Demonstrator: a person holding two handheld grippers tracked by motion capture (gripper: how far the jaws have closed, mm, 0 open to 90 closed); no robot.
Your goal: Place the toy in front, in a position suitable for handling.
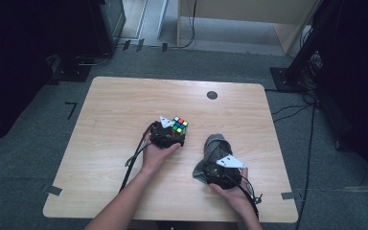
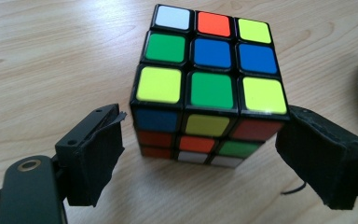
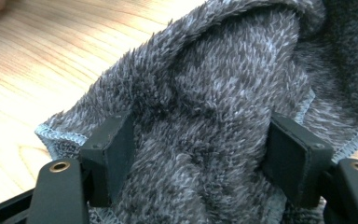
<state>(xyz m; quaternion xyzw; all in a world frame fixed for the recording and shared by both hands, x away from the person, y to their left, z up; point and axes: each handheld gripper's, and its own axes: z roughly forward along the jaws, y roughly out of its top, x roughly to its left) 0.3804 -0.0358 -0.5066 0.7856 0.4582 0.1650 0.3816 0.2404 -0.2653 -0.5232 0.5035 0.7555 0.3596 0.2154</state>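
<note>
I hold one gripper in each hand at a wooden table (image 1: 115, 115).

My left gripper (image 2: 200, 140) stands at the colour cube (image 2: 208, 84), a puzzle cube with small squares in yellow, green, blue, orange and white. The cube sits flat on the table, near the middle of it, a little on my left side. In the left gripper view the cube is between my two jaws. The right jaw touches the lower right corner of the cube, or is just at it; I cannot tell if it presses. The left jaw stands just beside the cube, with a small strip of table visible between them. So this gripper is open around the cube and does not hold it yet.

My right gripper (image 3: 200, 158) is on the grey cloth (image 3: 223, 93), a soft fluffy towel with a sewn edge. The cloth lies in a heap on the right side of the table, near my right hand (image 1: 235, 194), close to the cube but apart from it. In the right gripper view a thick fold of the cloth fills the space between my jaws, and both pads press into the fluff. This gripper grips the cloth.
</note>
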